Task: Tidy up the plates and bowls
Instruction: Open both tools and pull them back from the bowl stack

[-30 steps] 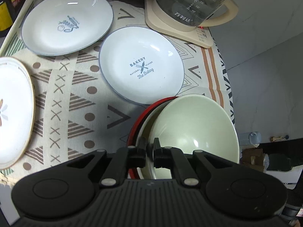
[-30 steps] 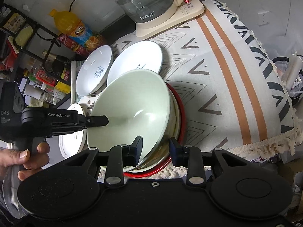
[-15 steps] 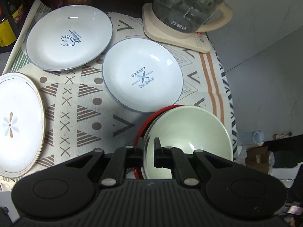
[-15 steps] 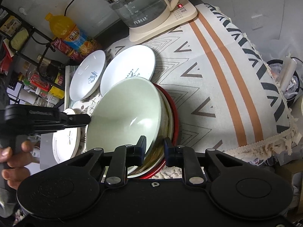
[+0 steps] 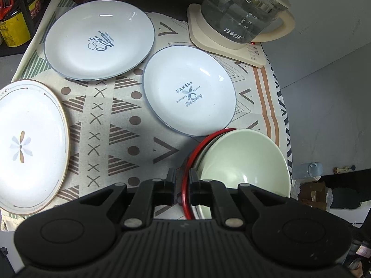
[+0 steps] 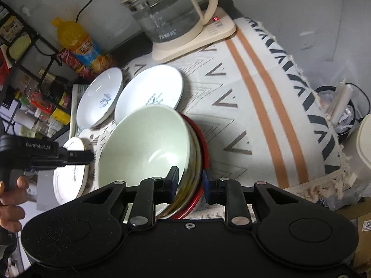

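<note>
While the left gripper (image 5: 182, 178) pinched the red plate's rim (image 5: 185, 173), the right gripper (image 6: 189, 178) clamped the stacked bowls (image 6: 148, 143).

Left gripper (image 5: 182, 180) is angled steeply down, jaws pinched almost shut with only a thin rim caught between them. Right gripper (image 6: 190, 181) is also tilted downward, jaws clamped on a stack of rims. A bare hand (image 6: 11, 199) is seen wrapped around the left handle.
</note>
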Tool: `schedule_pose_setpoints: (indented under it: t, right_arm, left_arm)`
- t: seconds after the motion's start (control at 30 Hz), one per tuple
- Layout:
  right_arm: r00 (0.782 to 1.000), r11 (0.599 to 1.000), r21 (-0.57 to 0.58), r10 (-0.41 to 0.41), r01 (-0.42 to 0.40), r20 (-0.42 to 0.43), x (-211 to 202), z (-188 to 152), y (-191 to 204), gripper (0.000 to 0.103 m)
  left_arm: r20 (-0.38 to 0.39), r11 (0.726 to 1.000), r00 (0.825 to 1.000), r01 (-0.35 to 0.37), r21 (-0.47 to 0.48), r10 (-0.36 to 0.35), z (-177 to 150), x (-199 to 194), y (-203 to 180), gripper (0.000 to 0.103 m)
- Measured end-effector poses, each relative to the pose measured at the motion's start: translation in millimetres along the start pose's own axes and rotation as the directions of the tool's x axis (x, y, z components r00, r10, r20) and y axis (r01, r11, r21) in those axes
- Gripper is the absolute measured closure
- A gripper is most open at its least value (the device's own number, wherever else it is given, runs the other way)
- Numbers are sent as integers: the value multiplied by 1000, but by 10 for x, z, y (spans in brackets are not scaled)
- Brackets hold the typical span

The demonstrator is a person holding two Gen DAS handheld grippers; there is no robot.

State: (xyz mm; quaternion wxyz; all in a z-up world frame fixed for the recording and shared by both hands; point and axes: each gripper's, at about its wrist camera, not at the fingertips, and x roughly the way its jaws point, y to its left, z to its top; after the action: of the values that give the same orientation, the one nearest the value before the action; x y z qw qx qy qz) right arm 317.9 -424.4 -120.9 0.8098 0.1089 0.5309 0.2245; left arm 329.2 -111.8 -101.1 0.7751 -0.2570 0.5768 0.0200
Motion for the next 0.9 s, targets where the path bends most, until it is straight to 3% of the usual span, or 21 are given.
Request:
schedule_pose_setpoints:
  t: [0.07,0.17,0.23,0.3,0.4,0.47,0.6,0.73,0.9]
  right_arm:
    - [1000,1000,4,2,-2,1,18,-29,38,91]
    - [999,999,25,-32,32,2,38,-53,74,91]
    - [998,997,44,-57,57,6,22,-53,110,89]
    - [998,997,51,-64,63,27,-27,-63,161,86]
    - [995,994,72,-86,81,56,-74,-63,250,75]
    - [992,992,86,-98,91,78,-100,-68,324,65]
    - [991,993,94,-82,73,101,-127,-77,532,56]
    - [993,996,56,-73,68,97,-56,-93,820,48]
    - [994,999,16,-51,50,97,78,-135,1229,29]
  left_arm:
    - [-6,1000,1000,-2,13,2,9,-8,29,96]
    - [-5,999,1000,-4,35,5,22,-55,88,93]
    - [1,999,1000,-9,43,9,25,-102,158,86]
    - [8,999,1000,-24,49,23,30,-154,239,69]
    - [31,997,999,-34,62,32,33,-268,385,53]
    - [46,997,998,-36,67,33,48,-356,504,48]
    - [62,998,997,-40,58,37,57,-515,746,35]
    - [56,998,998,-31,52,28,53,-622,988,27]
    - [65,998,997,-44,53,41,17,-761,1279,18]
